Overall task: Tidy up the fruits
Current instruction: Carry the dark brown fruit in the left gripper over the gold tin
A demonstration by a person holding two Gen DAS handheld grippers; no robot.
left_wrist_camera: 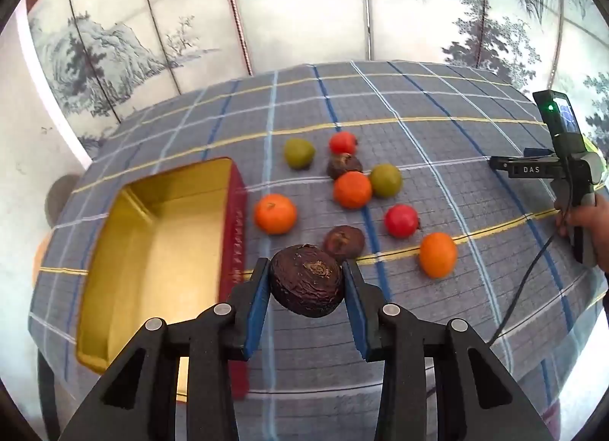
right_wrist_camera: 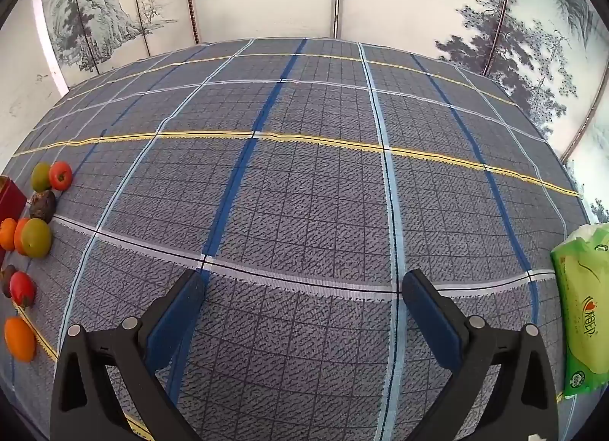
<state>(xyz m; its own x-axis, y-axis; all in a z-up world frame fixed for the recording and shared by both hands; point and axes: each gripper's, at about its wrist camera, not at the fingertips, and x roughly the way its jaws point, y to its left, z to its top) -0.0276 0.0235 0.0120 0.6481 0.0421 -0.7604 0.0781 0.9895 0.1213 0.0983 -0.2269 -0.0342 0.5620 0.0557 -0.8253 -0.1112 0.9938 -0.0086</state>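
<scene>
A dark wrinkled fruit [left_wrist_camera: 306,280] is pinched by the left gripper [left_wrist_camera: 306,285] above the cloth, beside the box [left_wrist_camera: 152,235]. It could be dropped (round things roll). The right gripper [right_wrist_camera: 302,302] is spread wide, empty.

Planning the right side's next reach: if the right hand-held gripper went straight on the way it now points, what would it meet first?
Probably only the checked tablecloth. The right hand-held gripper is open and empty, and no fruit lies ahead between its fingers; depth is unclear.
</scene>
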